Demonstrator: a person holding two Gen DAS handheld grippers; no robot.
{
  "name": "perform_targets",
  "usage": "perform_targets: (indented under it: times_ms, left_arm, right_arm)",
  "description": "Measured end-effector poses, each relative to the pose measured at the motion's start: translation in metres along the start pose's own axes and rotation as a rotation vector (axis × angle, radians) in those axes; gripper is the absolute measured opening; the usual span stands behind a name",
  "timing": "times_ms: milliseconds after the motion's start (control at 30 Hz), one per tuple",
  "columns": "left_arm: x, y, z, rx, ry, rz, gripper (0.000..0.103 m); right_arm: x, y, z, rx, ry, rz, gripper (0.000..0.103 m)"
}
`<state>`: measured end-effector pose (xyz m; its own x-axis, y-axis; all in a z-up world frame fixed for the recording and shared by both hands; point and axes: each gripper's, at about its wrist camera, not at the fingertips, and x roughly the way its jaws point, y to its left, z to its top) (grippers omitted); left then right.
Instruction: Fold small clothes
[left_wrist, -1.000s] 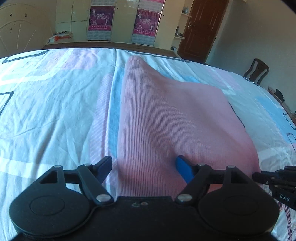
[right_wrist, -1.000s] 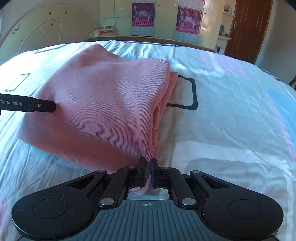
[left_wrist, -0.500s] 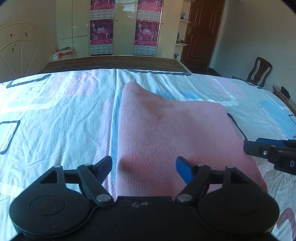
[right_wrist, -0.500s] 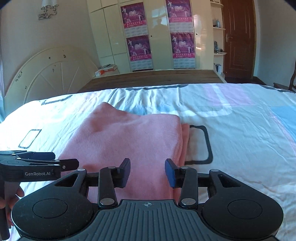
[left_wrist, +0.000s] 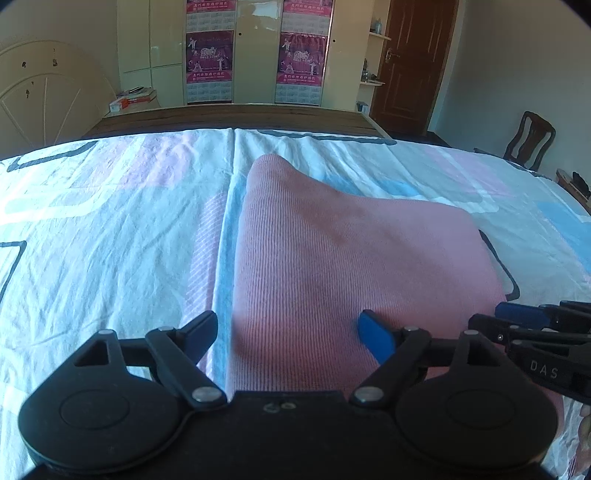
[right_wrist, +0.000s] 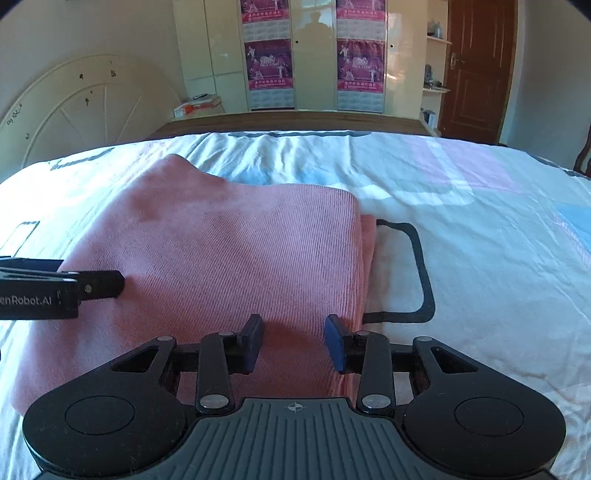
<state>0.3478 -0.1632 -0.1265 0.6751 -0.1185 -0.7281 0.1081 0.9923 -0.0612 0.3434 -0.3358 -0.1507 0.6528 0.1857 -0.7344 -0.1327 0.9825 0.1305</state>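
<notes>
Pink garment (right_wrist: 236, 254) ×1, folded | left gripper (left_wrist: 288, 332) spread | right gripper (right_wrist: 293, 341) spread

The left claw (left_wrist: 288, 332) is showing matte black plastic: two round housings with shallow discs pressed into them, angled link arms and silver screws at the pivots. One of its fingers (left_wrist: 376, 339) is wearing a bright blue pad. The right claw (right_wrist: 293, 341) is looking much the same, with dark blue pads, a grey ribbed plate bearing a small crosshair mark, and white "DAS" lettering along its side. White "enRobot.AI" lettering is running along the left one's side.
</notes>
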Motion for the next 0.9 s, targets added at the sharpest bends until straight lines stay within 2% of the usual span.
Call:
perform_targets:
  times_ms: [67,200,267,300,367,400,600,800,900]
  left_arm:
    - [-0.002,0.000,0.001,0.004,0.000,-0.002,0.084]
    - [-0.017,0.009,0.006,0.000,-0.024,-0.004,0.083]
    - [-0.022,0.017,0.010,-0.017,-0.046,0.007,0.090]
    - [-0.022,0.021,0.012,-0.024,-0.046,0.008,0.090]
    - [-0.018,0.028,0.016,-0.039,-0.020,0.001,0.090]
    - [-0.015,0.031,0.018,-0.051,-0.008,-0.010,0.090]
    - [0.004,0.036,0.014,-0.082,0.059,-0.101,0.090]
    - [0.020,0.034,0.011,-0.092,0.080,-0.186,0.090]
    - [0.029,0.038,0.012,-0.125,0.103,-0.253,0.079]
  right_arm:
    - [0.000,0.001,-0.001,-0.029,-0.004,-0.017,0.034]
    - [-0.004,-0.007,0.001,0.009,0.005,0.017,0.034]
    - [-0.011,-0.012,0.006,0.046,-0.010,0.044,0.035]
    - [-0.015,-0.015,0.010,0.072,-0.020,0.050,0.038]
    - [-0.019,-0.021,0.015,0.117,-0.035,0.059,0.060]
    - [-0.020,-0.024,0.017,0.141,-0.039,0.063,0.063]
    - [-0.006,-0.044,0.020,0.254,0.008,0.091,0.064]
    - [0.012,-0.062,0.013,0.371,0.060,0.144,0.064]
    - [0.015,-0.063,0.013,0.379,0.055,0.173,0.064]
